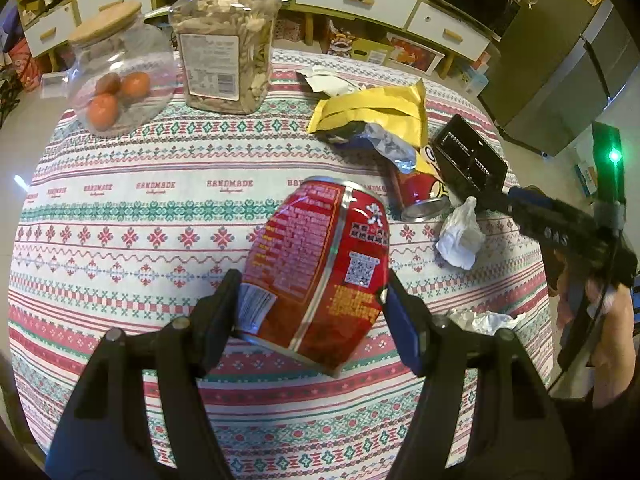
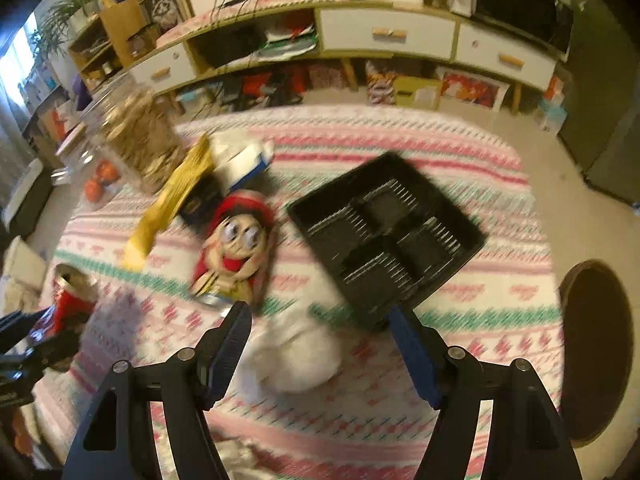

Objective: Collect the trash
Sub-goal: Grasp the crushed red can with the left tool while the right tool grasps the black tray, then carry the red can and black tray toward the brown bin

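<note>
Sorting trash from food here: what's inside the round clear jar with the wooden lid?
Inside the round clear jar with the wooden lid three orange-red round fruits sit at the bottom, the rest looks empty. What kind of fruit they are cannot be told; the jar's far side is hidden by glare.

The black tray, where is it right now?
In the right wrist view the black tray lies on the tablecloth right of centre, beside the cartoon can, just beyond the right gripper.
</note>
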The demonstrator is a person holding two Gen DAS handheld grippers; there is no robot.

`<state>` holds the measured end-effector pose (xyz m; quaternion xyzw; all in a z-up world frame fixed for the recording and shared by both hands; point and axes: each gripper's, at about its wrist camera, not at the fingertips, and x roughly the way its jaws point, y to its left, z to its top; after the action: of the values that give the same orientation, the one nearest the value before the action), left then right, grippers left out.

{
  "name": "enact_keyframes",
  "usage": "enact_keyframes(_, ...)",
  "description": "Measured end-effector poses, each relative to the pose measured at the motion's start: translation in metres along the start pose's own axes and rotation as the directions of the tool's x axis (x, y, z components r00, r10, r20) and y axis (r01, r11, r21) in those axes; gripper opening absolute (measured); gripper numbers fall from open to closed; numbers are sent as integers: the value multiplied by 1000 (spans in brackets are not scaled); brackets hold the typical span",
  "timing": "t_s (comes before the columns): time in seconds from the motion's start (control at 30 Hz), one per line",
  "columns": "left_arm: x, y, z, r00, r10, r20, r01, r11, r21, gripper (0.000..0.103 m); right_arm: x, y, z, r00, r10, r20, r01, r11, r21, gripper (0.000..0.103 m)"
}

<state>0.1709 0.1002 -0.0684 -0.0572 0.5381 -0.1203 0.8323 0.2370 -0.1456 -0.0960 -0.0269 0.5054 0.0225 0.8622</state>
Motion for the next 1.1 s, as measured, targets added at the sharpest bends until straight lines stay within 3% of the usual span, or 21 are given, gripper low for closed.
enact_keyframes(0.27, 0, -2, 4, 1000, -6, 7, 6, 1000, -9, 69, 28, -14, 17, 999, -29, -18, 29, 1000, -8, 73)
enact_keyframes(0.43, 3, -2, 7, 1000, -12, 4, 12, 1000, -8, 69, 49, -15, 14, 996, -58, -65, 57, 998, -17, 71)
enact_keyframes(0.57, 7, -1, 8, 1000, -12, -4, 12, 1000, -6, 69, 51, -13, 12, 993, -102, -53, 99, 994, -51, 69)
enact_keyframes(0.63, 9, 0, 9, 1000, -13, -6, 13, 1000, -5, 69, 50, -11, 11, 993, -114, -39, 111, 991, -72, 61)
enact_keyframes(0.7, 11, 0, 8, 1000, -13, -9, 13, 1000, -4, 69, 49, -10, 11, 994, -102, -44, 98, 992, -83, 26)
enact_keyframes(0.73, 12, -1, 8, 1000, -13, -10, 13, 1000, -4, 69, 49, -11, 10, 994, -101, -44, 97, 992, -80, 17)
enact_keyframes(1.1, 16, -10, 10, 1000, -21, -17, 21, 1000, 12, 69, 20, -22, 5, 997, -72, -10, 70, 993, -95, 7)
